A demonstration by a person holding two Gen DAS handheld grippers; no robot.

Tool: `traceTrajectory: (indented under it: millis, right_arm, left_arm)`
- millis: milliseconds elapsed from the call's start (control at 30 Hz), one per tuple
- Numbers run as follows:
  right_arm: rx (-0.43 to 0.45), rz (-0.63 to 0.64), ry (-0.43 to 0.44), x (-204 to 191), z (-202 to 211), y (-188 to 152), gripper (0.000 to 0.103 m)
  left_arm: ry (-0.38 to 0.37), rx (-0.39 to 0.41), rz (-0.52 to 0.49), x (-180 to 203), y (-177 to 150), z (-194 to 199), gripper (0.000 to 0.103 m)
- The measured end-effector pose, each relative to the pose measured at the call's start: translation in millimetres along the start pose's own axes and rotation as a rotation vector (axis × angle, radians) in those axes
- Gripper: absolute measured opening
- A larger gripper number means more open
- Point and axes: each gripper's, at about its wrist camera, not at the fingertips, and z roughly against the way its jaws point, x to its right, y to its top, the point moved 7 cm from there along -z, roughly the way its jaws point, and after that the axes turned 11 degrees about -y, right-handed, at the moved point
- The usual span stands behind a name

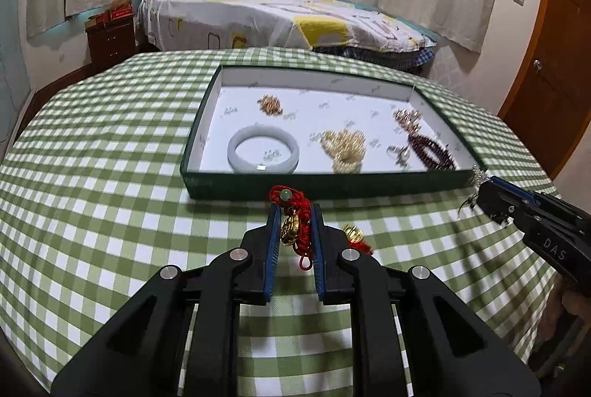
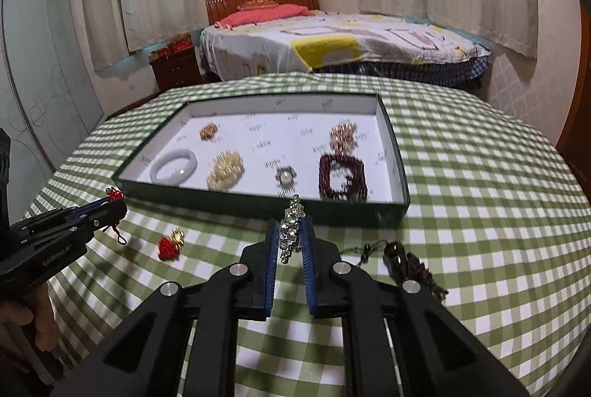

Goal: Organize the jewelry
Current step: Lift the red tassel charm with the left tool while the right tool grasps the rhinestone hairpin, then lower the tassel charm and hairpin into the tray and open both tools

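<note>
Left gripper [image 1: 294, 212]: blue pads nearly together, pinched on a red cord charm [image 1: 295, 227] with a gold pendant and a pale green bead at the top. Cord loop hangs below the pads, clear of the checked tablecloth [image 1: 110, 175]. Just right of the jaws, on the cloth, lies a second red and gold charm [image 1: 354, 237].

Right gripper [image 2: 290, 230]: jaws closed tight on a silver rhinestone piece [image 2: 291, 227]; its top sticks up past the fingertips, its lower end pokes out beneath. Held above the cloth, just in front of the near wall of the green tray [image 2: 258, 203]. To the right of the jaws, on the cloth, a dark bead strand with tassel [image 2: 406, 260].

Tray sits beyond both grippers, white inside. From the left in it: white bangle [image 1: 263, 153], small gold cluster [image 1: 270, 104] behind it, pale gold bead heap [image 1: 344, 147], pearl ring [image 2: 285, 177], dark red bead bracelet [image 2: 343, 181], another gold cluster [image 2: 343, 134] at the back right.

A hand [image 2: 26, 319] grips the left tool's handle.
</note>
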Motion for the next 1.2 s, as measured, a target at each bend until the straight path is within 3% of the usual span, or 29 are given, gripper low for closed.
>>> traceTrajectory:
  millis: [367,700,867,1200]
  right_arm:
    - [0.08,0.007,0.015,-5.1,0.2,45.0,0.013]
    - [0.128,0.021,0.016,-12.2,-29.3,90.2,0.013]
    - [0.099,0.025,0.015,-13.5,-57.7,96.1,0.013]
    - [-0.036,0.034,0.02,-10.9,-117.3,85.5,0.013]
  left_arm:
    - [-0.028,0.072,-0.038,18.0,44.5,0.2,0.016]
    - [-0.031,0.103,-0.079,26.8,94.2,-38.8,0.016]
    - [-0.026,0.049,-0.067,21.3,108.2,-78.6,0.016]
    - [0.004,-0.116,-0.028,5.0,102.3,-147.2,0.016]
